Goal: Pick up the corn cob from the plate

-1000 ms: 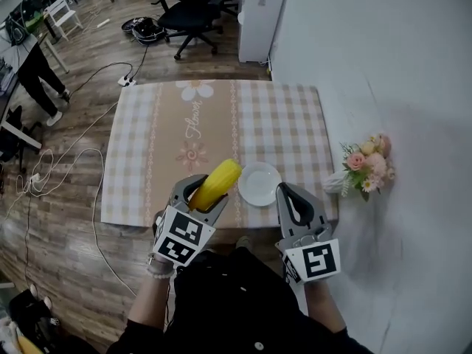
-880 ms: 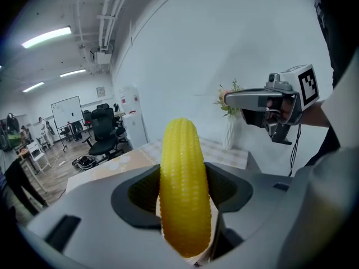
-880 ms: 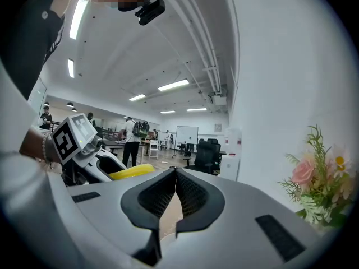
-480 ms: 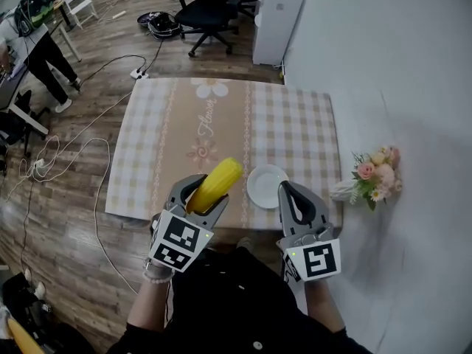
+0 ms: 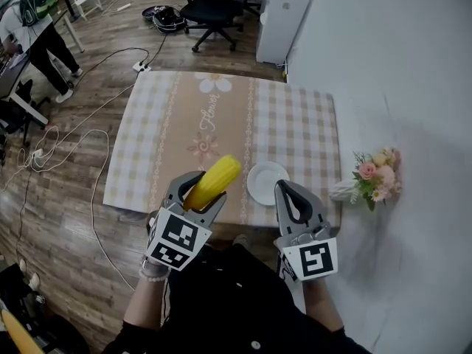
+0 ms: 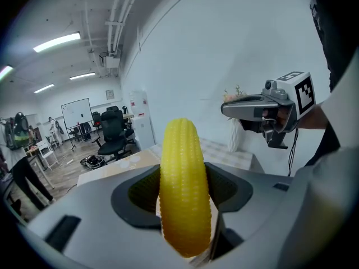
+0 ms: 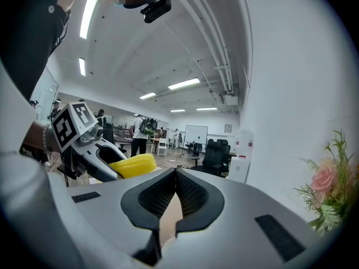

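Above the near edge of the worktop (image 5: 221, 116), left gripper (image 5: 201, 192) fingers clamp the corn cob (image 5: 218, 175) clear of the empty plate (image 5: 265, 181), so the pick looks complete; right gripper (image 5: 289, 192) fingers are closed, empty.

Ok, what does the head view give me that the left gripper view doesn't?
Head view only: the white plate, empty on the checked tablecloth, and the left tongs seen from outside. Left gripper view only: a close look at both pads pressing the sides of the corn cob. Both: the corn cob held up off the table, with the right tongs beside it.
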Tool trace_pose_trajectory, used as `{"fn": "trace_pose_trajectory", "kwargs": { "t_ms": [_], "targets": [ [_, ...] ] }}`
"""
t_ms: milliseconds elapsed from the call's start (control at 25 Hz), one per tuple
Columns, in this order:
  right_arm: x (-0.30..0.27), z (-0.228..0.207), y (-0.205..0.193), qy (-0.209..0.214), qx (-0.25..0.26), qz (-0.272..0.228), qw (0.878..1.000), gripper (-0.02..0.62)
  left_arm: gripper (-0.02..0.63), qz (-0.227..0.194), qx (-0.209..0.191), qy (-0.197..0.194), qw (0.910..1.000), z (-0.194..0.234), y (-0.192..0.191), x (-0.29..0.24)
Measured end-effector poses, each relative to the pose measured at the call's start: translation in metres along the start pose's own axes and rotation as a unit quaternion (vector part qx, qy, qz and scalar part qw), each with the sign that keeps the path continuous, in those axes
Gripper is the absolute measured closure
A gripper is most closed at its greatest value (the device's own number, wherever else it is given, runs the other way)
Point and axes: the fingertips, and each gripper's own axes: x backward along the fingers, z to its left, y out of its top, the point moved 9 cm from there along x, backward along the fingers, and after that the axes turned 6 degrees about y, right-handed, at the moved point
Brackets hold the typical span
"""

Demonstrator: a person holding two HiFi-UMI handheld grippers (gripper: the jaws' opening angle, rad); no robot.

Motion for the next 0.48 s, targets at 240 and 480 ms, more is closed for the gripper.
{"fn": "trace_pose_trajectory", "kwargs": {
  "t_ms": [240, 480],
  "targets": [
    [0.0025, 0.0043, -0.0008, 0.001, 0.003, 0.005, 1.0, 0.554, 0.354, -0.002, 0.001, 0.0, 1.0, -0.0015, -0.0004, 0.0039],
    [0.0041, 0.0066, -0.0005, -0.003, 0.005, 0.006, 1.0, 0.554, 0.354, -0.004, 0.002, -0.006, 1.0, -0.0028, -0.0013, 0.0043]
  ]
}}
